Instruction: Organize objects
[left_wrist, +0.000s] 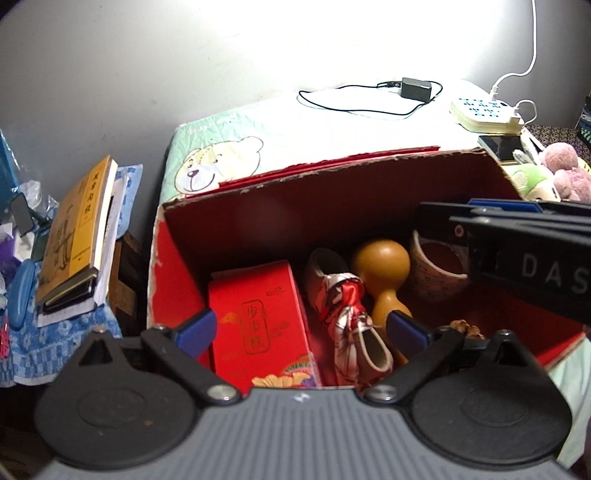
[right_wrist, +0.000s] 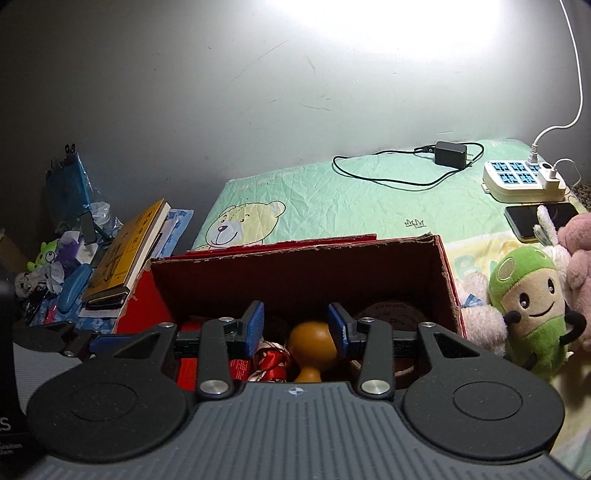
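Observation:
An open red cardboard box sits on the bed. Inside lie a red gift box, a small shoe wrapped in red patterned cloth, a wooden gourd, a tape roll and a bead bracelet. My left gripper is open and empty above the box's near side. My right gripper is open and empty above the box, its blue pads either side of the gourd without touching; its body crosses the left wrist view.
Green bear-print bedding carries a black charger with cable, a power strip and a phone. Plush toys lie right of the box. Stacked books and clutter sit left.

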